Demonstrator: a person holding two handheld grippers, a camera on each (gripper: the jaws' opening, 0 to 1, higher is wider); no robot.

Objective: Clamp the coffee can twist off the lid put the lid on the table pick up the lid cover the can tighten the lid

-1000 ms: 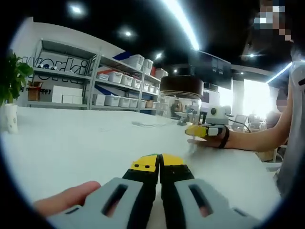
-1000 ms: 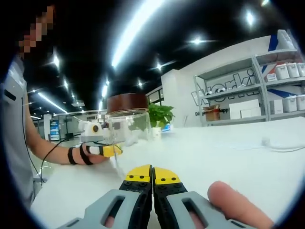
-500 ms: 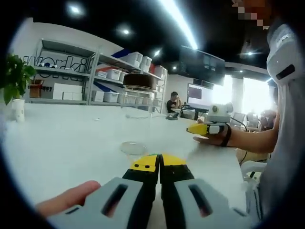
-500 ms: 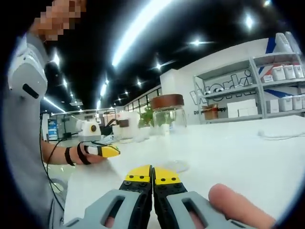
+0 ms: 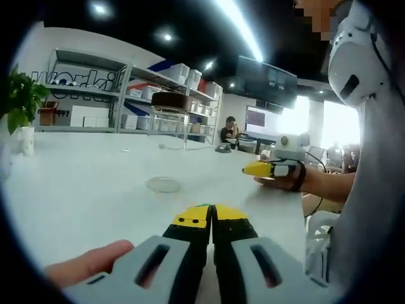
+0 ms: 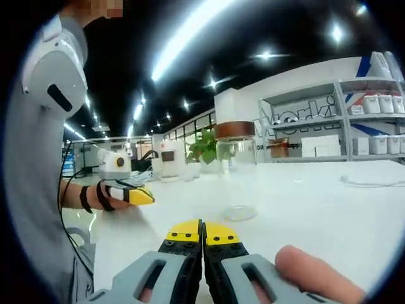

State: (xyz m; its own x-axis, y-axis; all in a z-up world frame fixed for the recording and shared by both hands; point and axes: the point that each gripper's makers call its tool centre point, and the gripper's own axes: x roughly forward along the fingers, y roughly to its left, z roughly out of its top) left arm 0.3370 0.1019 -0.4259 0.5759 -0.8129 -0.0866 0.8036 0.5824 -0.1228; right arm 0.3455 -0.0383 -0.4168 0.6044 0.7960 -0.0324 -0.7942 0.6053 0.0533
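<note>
Both tongs pressed together, empty — I'd spread left tongs (image 5: 212, 215) first, square up on clear glass brown-lidded can (image 6: 235, 170), clamp low.

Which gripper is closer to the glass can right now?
Cannot tell: the glass can stands ahead of both. The left gripper and right gripper, both shut, rest back from it.
</note>
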